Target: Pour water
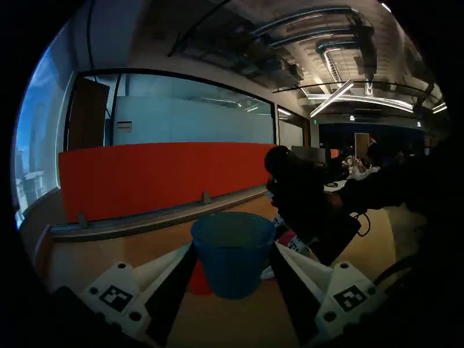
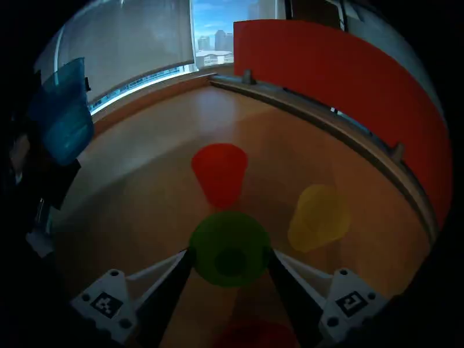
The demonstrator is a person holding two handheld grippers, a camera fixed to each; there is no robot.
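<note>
My left gripper [image 1: 232,249] is shut on a translucent blue cup [image 1: 233,268], held upright above the wooden table [image 1: 145,243]. A red cup [image 1: 200,282] peeks out behind it at lower left. In the right gripper view the blue cup [image 2: 61,119] hangs at the far left, raised above the table [image 2: 145,174]. My right gripper [image 2: 229,254] is shut on a green cup [image 2: 231,238], and I look into its mouth. Beyond it a red cup [image 2: 219,171] and a yellow cup [image 2: 319,217] stand on the table. The right gripper and the hand holding it [image 1: 307,203] show dark just past the blue cup.
A red divider panel [image 1: 162,174] on a grey rail [image 1: 174,211] runs along the far side of the table. Windows [image 2: 174,35] lie beyond the table's end. Another red object [image 2: 255,336] sits at the bottom edge of the right gripper view.
</note>
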